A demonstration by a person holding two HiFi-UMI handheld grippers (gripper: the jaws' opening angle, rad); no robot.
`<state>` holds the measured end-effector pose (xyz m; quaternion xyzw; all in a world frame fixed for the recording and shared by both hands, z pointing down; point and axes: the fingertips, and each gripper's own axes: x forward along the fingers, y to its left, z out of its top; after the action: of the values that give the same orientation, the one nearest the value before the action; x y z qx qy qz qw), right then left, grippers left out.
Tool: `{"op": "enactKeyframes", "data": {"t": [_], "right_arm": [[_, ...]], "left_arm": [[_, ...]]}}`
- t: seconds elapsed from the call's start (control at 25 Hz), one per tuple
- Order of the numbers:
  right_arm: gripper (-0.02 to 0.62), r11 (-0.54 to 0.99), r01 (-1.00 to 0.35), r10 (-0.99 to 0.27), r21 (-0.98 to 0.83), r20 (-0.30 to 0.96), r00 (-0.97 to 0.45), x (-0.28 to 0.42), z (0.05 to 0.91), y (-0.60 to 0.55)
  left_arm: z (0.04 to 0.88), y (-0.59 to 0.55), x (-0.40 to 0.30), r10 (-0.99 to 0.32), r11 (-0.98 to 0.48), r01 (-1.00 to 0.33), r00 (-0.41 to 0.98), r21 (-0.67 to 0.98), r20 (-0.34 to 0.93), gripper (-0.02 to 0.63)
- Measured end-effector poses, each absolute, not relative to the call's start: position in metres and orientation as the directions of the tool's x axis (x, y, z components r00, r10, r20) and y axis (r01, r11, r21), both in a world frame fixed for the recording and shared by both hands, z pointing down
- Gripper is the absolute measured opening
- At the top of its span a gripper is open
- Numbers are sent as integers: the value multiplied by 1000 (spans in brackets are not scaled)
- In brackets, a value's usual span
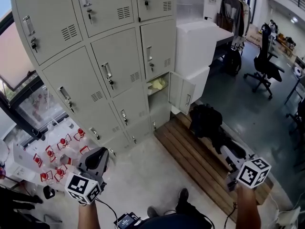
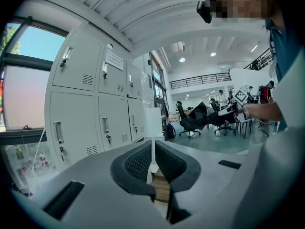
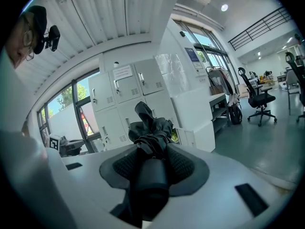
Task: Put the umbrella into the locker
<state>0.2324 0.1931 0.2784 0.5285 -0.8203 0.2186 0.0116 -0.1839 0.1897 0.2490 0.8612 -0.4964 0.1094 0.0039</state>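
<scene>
A folded black umbrella (image 1: 206,120) is clamped in the right gripper's (image 1: 228,152) jaws above a wooden bench (image 1: 190,162), near the open locker (image 1: 157,98) (its door swung out). The left gripper's (image 1: 98,157) jaws are held nearly together, empty.

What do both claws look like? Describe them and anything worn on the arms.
The left claw and right claw match: smooth grey bodies, black ribbed pads, a white cube with black square markers behind. A thin black cable trails from the left one. The forearms are sleeveless.
</scene>
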Motion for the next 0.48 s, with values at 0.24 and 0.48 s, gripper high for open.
{"op": "enactKeyframes", "data": {"t": [0.24,0.48], "right_arm": [[181,377,-863,-843,-335,261,-470,256,283,148],[181,409,-854,-825,-322,269,-496,278,291,108]], "left_arm": [[253,161,-153,-865,-483,-871,459,-93,202,40],[258,136,-125,-874,-461,-883,435,-88,216,39]]}}
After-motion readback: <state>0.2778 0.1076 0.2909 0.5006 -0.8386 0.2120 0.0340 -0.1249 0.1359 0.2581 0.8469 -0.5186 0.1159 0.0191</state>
